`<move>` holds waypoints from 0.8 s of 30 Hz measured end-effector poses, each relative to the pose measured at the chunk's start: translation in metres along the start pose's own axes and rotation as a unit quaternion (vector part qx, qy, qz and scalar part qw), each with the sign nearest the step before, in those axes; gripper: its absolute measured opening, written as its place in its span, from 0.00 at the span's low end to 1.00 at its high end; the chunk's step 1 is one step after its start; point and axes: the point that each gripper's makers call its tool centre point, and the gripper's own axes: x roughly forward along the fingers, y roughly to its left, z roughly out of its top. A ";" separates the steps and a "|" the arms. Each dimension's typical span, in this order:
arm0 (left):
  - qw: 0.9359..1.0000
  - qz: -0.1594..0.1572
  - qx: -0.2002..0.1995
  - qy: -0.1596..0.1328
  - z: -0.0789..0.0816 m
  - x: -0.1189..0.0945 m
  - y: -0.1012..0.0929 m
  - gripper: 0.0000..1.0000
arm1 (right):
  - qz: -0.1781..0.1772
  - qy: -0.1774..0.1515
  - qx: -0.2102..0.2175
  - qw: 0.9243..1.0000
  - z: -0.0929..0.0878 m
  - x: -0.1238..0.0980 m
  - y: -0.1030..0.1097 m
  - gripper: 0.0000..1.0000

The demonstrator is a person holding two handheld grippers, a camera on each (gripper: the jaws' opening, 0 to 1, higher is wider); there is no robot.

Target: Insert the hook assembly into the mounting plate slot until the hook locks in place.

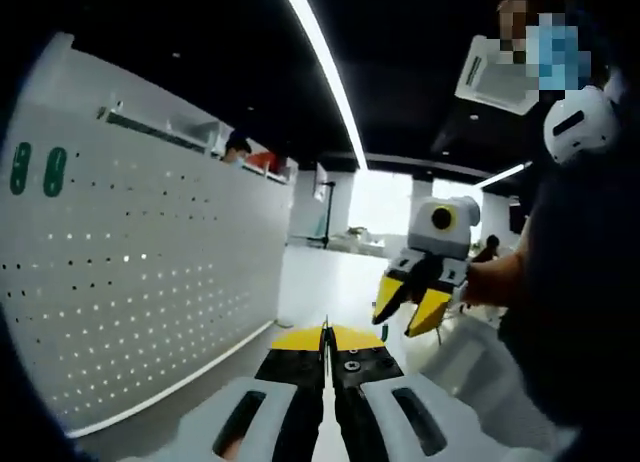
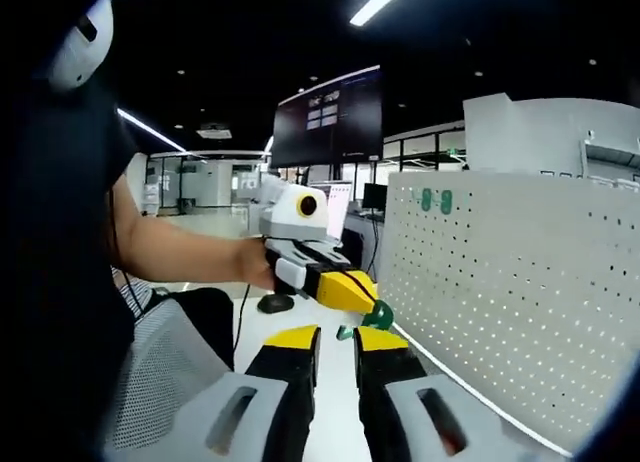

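Your left gripper has its yellow-tipped jaws clenched together, and what they hold cannot be made out in the left gripper view. In the right gripper view that same tool comes in at ten o'clock, and a small green hook sits at its yellow tip, apparently pinched there. Your right gripper is released, its jaws standing apart with bare white table between them; a second small green piece lies just beyond the gap. In the left gripper view the right gripper shows at two o'clock, jaws parted with nothing in them. The white perforated mounting plate stands upright at three o'clock of the right gripper view, carrying two green hooks near its top edge. A dark monitor hangs at twelve o'clock.
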 end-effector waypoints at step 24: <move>0.992 -0.094 -0.059 -0.060 0.016 -0.004 -0.034 0.01 | 0.092 -0.068 0.035 0.993 0.026 -0.004 0.028 0.04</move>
